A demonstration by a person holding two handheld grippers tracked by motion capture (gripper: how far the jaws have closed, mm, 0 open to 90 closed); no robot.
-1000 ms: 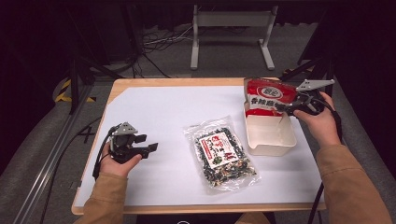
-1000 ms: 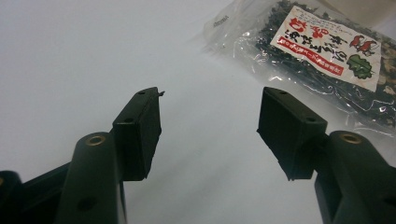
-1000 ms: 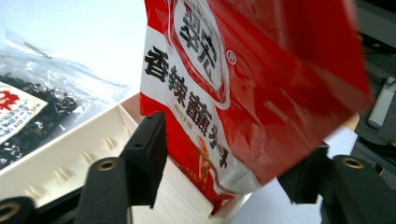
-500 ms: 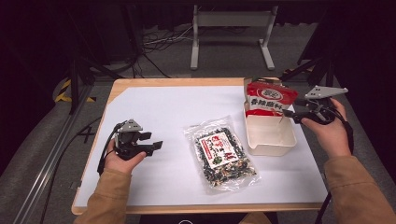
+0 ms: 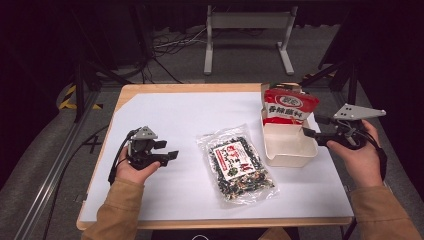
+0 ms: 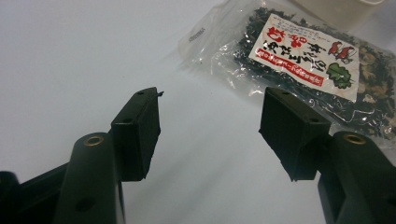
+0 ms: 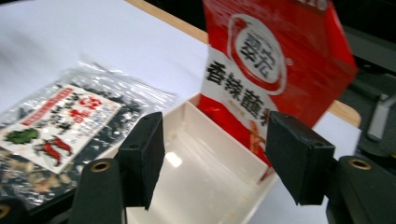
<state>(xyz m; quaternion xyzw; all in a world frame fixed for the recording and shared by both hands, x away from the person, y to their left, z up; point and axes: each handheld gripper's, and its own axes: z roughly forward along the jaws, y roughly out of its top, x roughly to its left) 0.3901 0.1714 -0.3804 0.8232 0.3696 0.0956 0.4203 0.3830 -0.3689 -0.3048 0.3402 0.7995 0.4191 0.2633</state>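
Right gripper view crops red pouch (image 7: 275, 60) top.

The table (image 5: 165, 115) has a pale wooden top with a white sheet over nearly all of it, so the wood shows only as a thin border. Around it lies a grey floor (image 5: 235, 60). Beyond the far edge stands a white metal stand (image 5: 248, 25) on two feet, with dark cables (image 5: 175, 47) lying loose to its left. A metal rail (image 5: 55, 170) runs along the left side, near yellow-and-black tape (image 5: 70, 97). The room behind is dark.
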